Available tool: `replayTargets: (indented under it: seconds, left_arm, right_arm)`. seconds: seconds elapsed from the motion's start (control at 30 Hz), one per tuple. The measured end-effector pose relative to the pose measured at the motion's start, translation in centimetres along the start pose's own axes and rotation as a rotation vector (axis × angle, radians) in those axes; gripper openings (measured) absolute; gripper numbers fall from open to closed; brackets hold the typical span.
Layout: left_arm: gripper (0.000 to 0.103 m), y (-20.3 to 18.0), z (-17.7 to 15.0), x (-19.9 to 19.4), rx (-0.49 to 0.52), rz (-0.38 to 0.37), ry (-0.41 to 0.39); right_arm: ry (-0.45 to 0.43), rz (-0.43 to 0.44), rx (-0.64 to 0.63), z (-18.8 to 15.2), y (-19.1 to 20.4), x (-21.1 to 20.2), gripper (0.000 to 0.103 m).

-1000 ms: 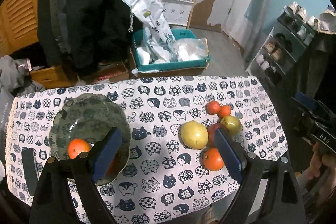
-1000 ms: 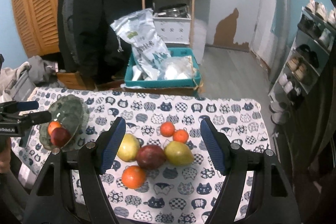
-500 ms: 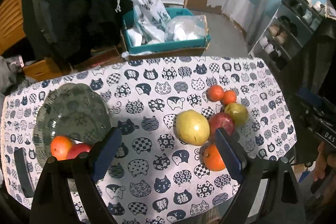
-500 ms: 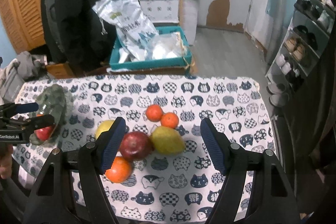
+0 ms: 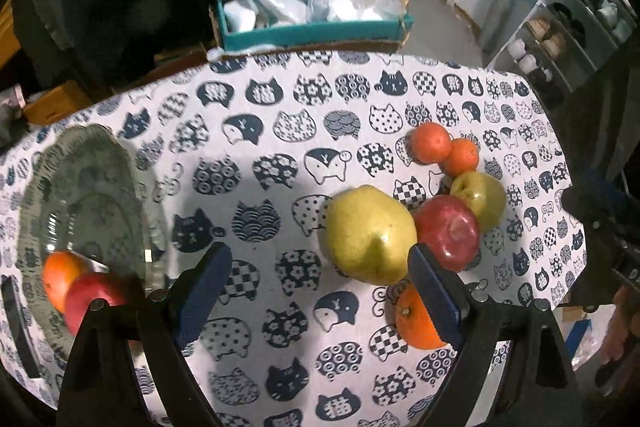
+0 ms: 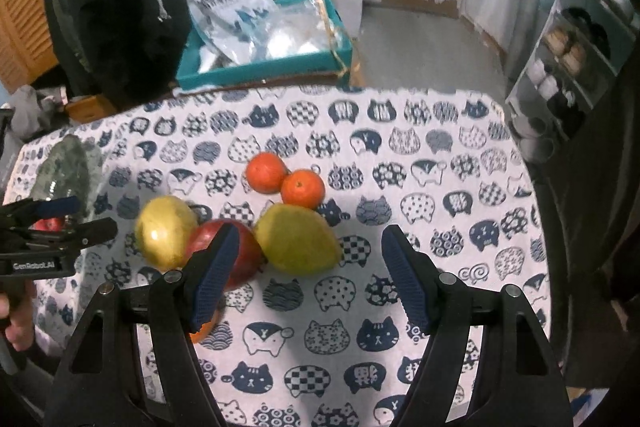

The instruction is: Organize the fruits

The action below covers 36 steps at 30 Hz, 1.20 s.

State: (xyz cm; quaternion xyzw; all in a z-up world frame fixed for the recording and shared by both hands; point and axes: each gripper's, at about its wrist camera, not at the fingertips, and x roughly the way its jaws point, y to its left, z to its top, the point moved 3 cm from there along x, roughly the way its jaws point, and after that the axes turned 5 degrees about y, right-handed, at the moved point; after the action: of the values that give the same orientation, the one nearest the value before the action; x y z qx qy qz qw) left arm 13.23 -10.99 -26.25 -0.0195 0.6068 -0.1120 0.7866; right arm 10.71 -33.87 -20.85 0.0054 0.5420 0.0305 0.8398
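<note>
Both our grippers, left (image 5: 320,279) & right (image 6: 308,275), hang spread, empty. Fruit pile sits mid-right on cloth; bowl (image 5: 92,163) far left. Nearest pear (image 5: 368,235): firm, smooth, prob. rolls, so we'd pinch across its widest middle.

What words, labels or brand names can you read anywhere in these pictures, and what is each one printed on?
"GenRobot.AI": white lettering on the black body of the left gripper, seen in the right wrist view.
Silver bag in the teal box: dark printed characters and a green logo, too blurred to read.
Tablecloth: some cat faces carry Chinese characters, too small to read reliably.
Nothing else readable.
</note>
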Motion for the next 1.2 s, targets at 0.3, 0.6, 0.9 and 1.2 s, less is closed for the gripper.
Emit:
replayTargets:
  seconds: [0.3,0.6,0.9,1.2]
  left_arm:
    - [0.091,-1.6,1.1,3.3,-0.054,-0.077,0.059]
    - [0.091,-1.8,1.5,6.8,-0.116,-0.121,0.131]
    - [0.079,-1.2,1.5,8.1,-0.164,-0.197,0.15]
    - [0.072,-1.5,1.0,7.4,-0.106,-0.185,0.141]
  right_arm:
    - [0.05,-0.003,0.056,-0.8,-2.0,3.2,0.074]
    - [0.1,0.038,0.053,-1.6,-3.1,5.3,0.074]
    - [0.142,0.194,0.08,-0.6,-2.3,8.4,0.074]
    - [0.18,0.264,0.114,-0.6,-1.8,10.6,0.075]
